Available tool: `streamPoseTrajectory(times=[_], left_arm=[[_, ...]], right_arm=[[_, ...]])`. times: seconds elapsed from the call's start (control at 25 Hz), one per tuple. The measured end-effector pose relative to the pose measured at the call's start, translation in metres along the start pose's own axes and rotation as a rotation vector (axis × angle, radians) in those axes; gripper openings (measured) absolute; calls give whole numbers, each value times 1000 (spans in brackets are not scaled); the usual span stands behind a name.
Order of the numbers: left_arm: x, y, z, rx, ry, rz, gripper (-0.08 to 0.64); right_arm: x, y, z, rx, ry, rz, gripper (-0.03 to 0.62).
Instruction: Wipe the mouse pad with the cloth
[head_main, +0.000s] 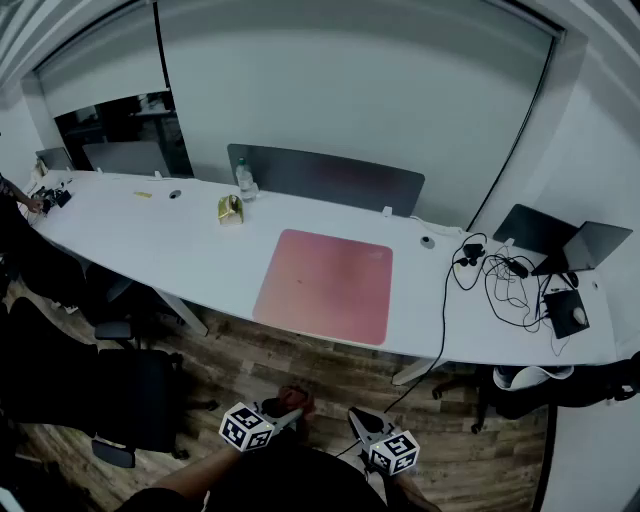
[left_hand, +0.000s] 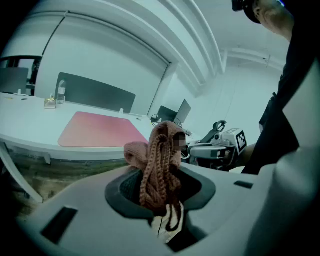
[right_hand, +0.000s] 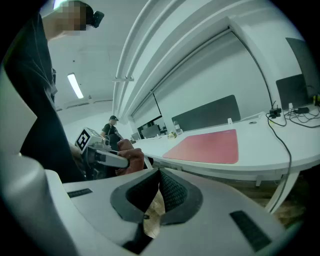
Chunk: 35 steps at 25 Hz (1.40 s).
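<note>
Cloth (left_hand: 159, 159) pinched in left gripper (left_hand: 161, 197) fingers; right gripper (right_hand: 158, 181) fingers closed together, empty; mouse pad (head_main: 325, 285) flat on desk (head_main: 150, 235)

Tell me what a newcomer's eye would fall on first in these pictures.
First, the pink mouse pad lying flat in the middle of the long white desk. Next, the brown knitted cloth bunched in the left claw, short of the desk; the right claw beside it is shut and empty.
</note>
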<state>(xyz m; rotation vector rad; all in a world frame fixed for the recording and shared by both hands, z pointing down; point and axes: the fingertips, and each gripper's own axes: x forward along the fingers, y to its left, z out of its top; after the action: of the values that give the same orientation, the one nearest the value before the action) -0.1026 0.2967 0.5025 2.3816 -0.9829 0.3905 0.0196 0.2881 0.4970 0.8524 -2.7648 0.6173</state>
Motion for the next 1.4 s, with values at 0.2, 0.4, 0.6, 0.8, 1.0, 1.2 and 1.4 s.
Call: streamPoseTrajectory(times=[0.2,0.4,0.6,0.8,1.0,1.2,1.4], left_arm=[[-1,-11,-2,11,-9,3,133],[0,-21,0,27,-17,1,133],[1,-29,-2,40,-13,-2,133],[1,-34,1,51,-13,-6,133],[4,-33,0,49,-6,-16,133],[22,-30,3,36,15,-43,133],[51,-28,22,70,32,-95,133]], right_arm=[[-16,2,-4,-4,-11,-13,25],[-30,3,-5,-12,-26,-25,25],[-42,-2,-6,2,-60,-63,26],[-49,-2,-8,10,-64,-76,26],[-50,-6,-5,29,-71,-106,26],[-51,-12,-7,49,-62,-129,26],[-57,-36,2,62,-69,-184,26]])
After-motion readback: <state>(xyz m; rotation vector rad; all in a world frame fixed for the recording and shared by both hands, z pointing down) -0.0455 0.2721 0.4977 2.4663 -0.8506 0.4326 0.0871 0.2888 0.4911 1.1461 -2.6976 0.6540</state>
